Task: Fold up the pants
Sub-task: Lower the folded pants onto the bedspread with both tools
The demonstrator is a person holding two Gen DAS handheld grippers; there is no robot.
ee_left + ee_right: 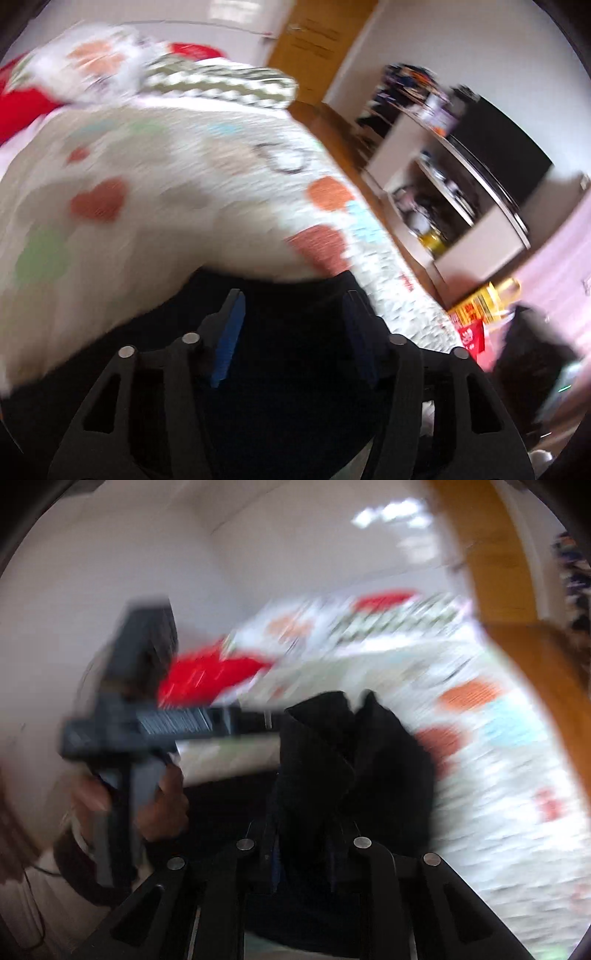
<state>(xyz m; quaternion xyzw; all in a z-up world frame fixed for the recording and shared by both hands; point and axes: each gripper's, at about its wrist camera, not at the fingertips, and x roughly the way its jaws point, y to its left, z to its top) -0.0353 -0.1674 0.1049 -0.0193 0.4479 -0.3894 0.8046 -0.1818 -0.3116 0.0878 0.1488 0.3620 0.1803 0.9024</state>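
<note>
The black pants (295,369) fill the space between the blue-padded fingers (229,332) of my left gripper (291,314) and hang below it, over the patterned bed cover (147,184). In the right wrist view a bunch of the pants (351,757) stands up from between the fingers of my right gripper (306,834), which is shut on it. To the left there, a hand (162,805) holds my left gripper (273,720), whose tip meets the raised edge of the pants. Both views are motion-blurred.
A red pillow (22,110) and a zigzag-patterned cushion (221,85) lie at the bed's far end. Right of the bed are a wooden floor, a wooden door (317,44), a cluttered white shelf unit (443,192), a black screen (498,155) and yellow bottles (480,299).
</note>
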